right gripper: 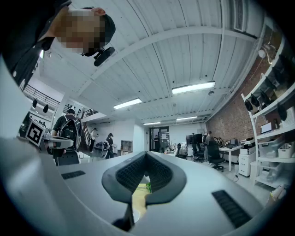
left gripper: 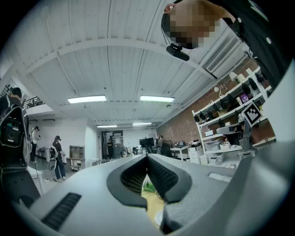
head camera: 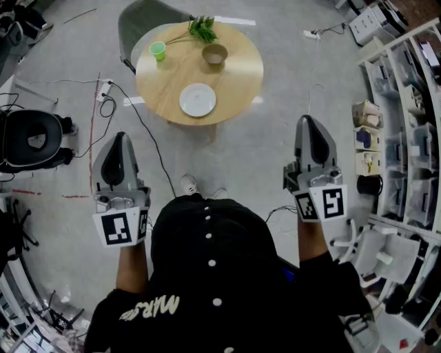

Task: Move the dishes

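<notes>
A round wooden table (head camera: 238, 72) stands ahead of me on the grey floor. On it lie a white plate (head camera: 198, 100) near the front edge, a brown bowl (head camera: 214, 54), a small green cup (head camera: 158, 49) and a leafy green sprig (head camera: 202, 29). My left gripper (head camera: 118, 138) and right gripper (head camera: 308, 121) are held side by side, well short of the table, both shut on nothing. Through the slit behind the left gripper (left gripper: 147, 161) tips I see a strip of wood table (left gripper: 154, 203) and the plate's rim (left gripper: 159, 217). The right gripper (right gripper: 146, 156) shows the same table (right gripper: 138, 198).
A grey chair (head camera: 141, 21) stands behind the table. Shelving (head camera: 403, 138) packed with boxes lines the right side. A black round device (head camera: 31, 138) sits at the left, with a power strip (head camera: 105, 89) and cables on the floor. Several people stand far off (left gripper: 57, 156).
</notes>
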`<state>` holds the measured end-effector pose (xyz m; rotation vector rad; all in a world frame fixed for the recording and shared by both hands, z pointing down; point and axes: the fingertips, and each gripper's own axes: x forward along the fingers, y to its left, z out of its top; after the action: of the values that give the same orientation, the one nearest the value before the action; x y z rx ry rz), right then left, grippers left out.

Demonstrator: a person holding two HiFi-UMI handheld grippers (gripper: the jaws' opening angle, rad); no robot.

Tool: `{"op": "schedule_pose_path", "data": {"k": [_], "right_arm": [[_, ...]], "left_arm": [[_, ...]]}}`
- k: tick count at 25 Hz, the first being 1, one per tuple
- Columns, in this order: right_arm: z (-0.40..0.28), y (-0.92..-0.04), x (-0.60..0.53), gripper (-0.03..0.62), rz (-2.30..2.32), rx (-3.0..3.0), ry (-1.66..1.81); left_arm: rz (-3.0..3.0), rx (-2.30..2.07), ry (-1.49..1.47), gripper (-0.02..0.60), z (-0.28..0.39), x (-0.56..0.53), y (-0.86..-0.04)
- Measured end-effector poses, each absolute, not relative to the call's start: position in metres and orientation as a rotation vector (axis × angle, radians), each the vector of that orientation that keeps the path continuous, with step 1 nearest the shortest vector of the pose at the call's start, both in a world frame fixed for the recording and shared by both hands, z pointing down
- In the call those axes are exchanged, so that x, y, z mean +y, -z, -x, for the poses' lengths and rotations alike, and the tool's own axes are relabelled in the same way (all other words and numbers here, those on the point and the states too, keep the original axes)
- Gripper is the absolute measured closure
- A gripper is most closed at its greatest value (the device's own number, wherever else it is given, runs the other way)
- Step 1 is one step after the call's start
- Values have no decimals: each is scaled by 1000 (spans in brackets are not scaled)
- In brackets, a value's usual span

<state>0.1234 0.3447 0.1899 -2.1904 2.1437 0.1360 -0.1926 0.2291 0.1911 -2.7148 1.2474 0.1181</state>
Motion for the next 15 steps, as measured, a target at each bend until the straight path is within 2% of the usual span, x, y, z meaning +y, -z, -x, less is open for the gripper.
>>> {"op": "schedule_pose_path", "data": {"k": [8,15], "right_arm": [[-123,-192,348,594,2177,2136,-126],[-123,-194,343,592,2173,2109,-117]], "left_arm": [[2674,1244,-38,578,197,232,-198],[2706,1253,-106,578,195,228,-192]]}}
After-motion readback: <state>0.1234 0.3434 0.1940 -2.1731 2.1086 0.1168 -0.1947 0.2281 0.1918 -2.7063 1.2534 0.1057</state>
